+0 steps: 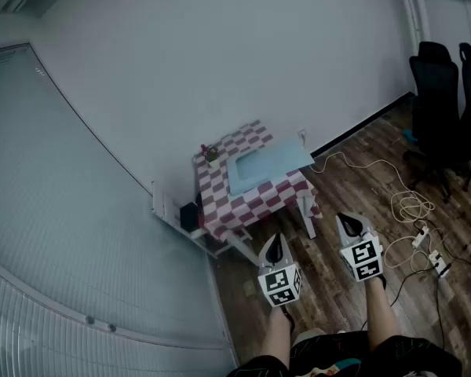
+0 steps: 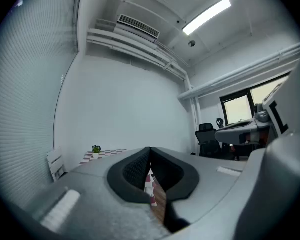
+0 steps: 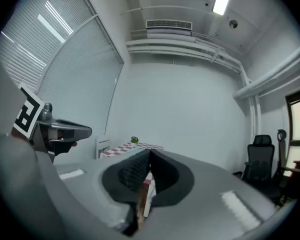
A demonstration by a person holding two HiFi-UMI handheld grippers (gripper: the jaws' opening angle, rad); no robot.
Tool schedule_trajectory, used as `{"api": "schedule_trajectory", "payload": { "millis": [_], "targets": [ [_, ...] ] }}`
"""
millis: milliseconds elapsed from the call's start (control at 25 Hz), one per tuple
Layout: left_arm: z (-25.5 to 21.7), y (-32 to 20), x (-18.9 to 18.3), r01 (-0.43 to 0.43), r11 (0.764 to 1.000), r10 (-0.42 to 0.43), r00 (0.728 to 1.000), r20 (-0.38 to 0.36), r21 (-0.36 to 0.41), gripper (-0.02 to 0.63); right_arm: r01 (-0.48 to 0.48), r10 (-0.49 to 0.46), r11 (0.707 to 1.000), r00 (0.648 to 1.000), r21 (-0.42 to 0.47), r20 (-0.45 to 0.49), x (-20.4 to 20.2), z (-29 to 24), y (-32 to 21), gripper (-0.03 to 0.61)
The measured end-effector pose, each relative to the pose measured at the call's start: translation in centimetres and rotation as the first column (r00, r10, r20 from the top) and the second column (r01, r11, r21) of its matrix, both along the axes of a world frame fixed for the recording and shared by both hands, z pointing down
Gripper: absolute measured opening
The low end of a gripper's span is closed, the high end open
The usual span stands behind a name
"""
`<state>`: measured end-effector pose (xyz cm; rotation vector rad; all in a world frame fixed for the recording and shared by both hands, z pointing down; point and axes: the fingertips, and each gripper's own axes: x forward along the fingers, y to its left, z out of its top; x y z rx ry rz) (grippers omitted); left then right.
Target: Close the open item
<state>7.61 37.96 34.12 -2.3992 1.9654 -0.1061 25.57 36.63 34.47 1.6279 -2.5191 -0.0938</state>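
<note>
A small table [image 1: 220,181] with a red-and-white checked cloth stands against the white wall. On it lie a pale blue flat item [image 1: 263,166] and a little potted plant [image 1: 211,155]; whether the blue item is open I cannot tell. My left gripper [image 1: 275,243] and right gripper [image 1: 348,223] hang side by side over the wood floor, short of the table, both shut and empty. In the left gripper view the jaws [image 2: 150,154] meet, with the table [image 2: 110,152] far beyond. The right gripper [image 3: 150,156] is likewise shut, with the plant [image 3: 134,140] ahead.
Two black office chairs [image 1: 443,104] stand at the right. White cables and a power strip [image 1: 424,246] lie on the floor to the right of the grippers. A white slatted frame [image 1: 166,209] and a dark box [image 1: 191,215] sit left of the table. Blinds cover the left wall.
</note>
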Motion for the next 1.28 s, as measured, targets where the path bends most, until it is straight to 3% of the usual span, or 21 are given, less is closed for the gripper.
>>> {"api": "schedule_trajectory", "payload": {
  "millis": [240, 320, 400, 640, 960, 1280],
  "targets": [
    [-0.4, 0.0, 0.6, -0.007, 1.0, 0.007, 1.0, -0.028, 0.008, 0.009, -0.035, 0.032, 0.999, 0.992, 0.025, 0.121, 1.7, -0.9, -0.8, 0.002],
    [-0.8, 0.6, 0.8, -0.013, 1.0, 0.014, 0.999, -0.046, 0.021, 0.009, -0.033, 0.023, 0.998, 0.978, 0.045, 0.207, 2.4, -1.6, -0.7, 0.002],
    [-1.3, 0.7, 0.2, -0.01, 0.999, 0.011, 0.999, -0.043, 0.031, 0.009, -0.014, -0.007, 0.997, 0.96, 0.075, 0.28, 2.4, -2.4, -0.7, 0.002],
    [-1.3, 0.7, -1.4, 0.033, 0.999, -0.033, 0.999, -0.027, 0.02, 0.009, 0.086, -0.125, 0.989, 0.927, 0.123, 0.353, 0.4, -3.5, -1.1, 0.002],
    [1.4, -1.0, -3.7, 0.102, 0.994, -0.103, 0.994, -0.028, -0.029, 0.009, 0.152, -0.161, 0.987, 0.947, 0.056, 0.278, -2.4, -0.3, -3.3, 0.002],
    [2.2, -5.0, -5.7, 0.167, 0.985, -0.168, 0.986, -0.004, -0.036, 0.009, 0.169, -0.18, 0.984, 0.939, 0.063, 0.293, -3.5, 0.0, -6.9, 0.002]
  ]
}}
